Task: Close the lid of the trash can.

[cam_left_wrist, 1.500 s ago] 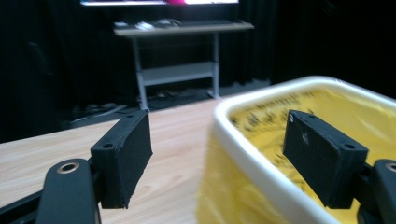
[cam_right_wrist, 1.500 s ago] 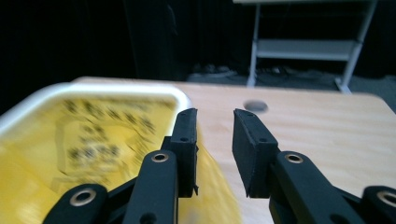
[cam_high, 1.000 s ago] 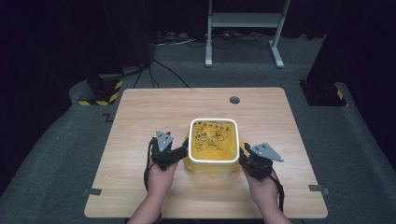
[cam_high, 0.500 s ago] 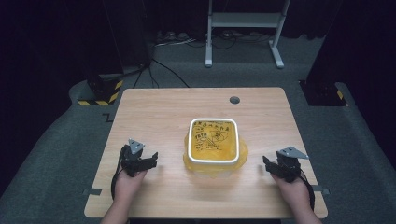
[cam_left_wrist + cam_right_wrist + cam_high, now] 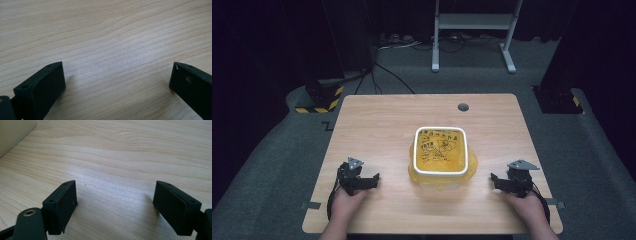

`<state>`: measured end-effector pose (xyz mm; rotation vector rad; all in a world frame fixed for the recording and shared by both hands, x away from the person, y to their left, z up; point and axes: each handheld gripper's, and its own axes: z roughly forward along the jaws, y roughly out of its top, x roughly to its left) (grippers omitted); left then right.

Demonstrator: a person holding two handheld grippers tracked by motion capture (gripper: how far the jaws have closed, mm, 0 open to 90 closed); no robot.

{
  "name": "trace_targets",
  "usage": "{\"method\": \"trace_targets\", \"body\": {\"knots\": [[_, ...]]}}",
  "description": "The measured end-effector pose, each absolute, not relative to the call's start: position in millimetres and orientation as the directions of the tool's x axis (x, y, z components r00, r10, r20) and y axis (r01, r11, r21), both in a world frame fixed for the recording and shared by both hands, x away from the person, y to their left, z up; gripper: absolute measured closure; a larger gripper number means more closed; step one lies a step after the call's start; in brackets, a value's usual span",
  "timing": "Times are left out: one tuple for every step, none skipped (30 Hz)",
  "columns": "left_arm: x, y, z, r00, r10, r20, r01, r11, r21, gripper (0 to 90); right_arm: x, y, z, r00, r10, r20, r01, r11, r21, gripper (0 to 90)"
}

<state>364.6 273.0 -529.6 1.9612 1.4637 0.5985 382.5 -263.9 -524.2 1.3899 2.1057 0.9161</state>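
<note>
Low over the near part of the table (image 5: pixel 377 125), both hands in from the bottom edge of the high view, forearms pointing up the frame. Left gripper (image 5: pixel 371 181) near the left front corner, angled inward toward the tub (image 5: pixel 439 155); right gripper (image 5: pixel 497 181) near the right front corner, likewise turned inward. Well apart from the tub on either side, touching nothing of it. Jaws of both just opened wide, nothing between them, only bare wood.

Tub at the middle of the table, a little toward the near edge: yellow body, white-rimmed lid with black print, upright and square to the table. Dark round hole (image 5: pixel 463 107) in the far part of the tabletop.

Seen from above: whole layout, hands, tub, floor cables beyond. Seen along the left gripper (image 5: pixel 117 82): wood grain up close between two black jaws set far apart. Seen along the right gripper (image 5: pixel 115 202): same spread jaws over wood, plus a pale corner of the tub (image 5: pixel 15 132) at the upper left edge.
</note>
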Motion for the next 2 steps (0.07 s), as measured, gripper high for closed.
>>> {"method": "trace_targets", "body": {"knots": [[364.5, 272.9, -529.6, 0.285, 0.959, -0.004, 0.681, -0.199, 0.704, 0.1, 382.5, -263.8, -524.2, -0.386, 0.922, -0.011, 0.621, 0.269, 0.736, 18.6], [364.4, 272.8, -529.7, 0.283, 0.959, -0.004, 0.681, -0.198, 0.705, 0.2, 382.5, -263.8, -524.2, -0.384, 0.923, -0.012, 0.622, 0.269, 0.735, 18.5]]}}
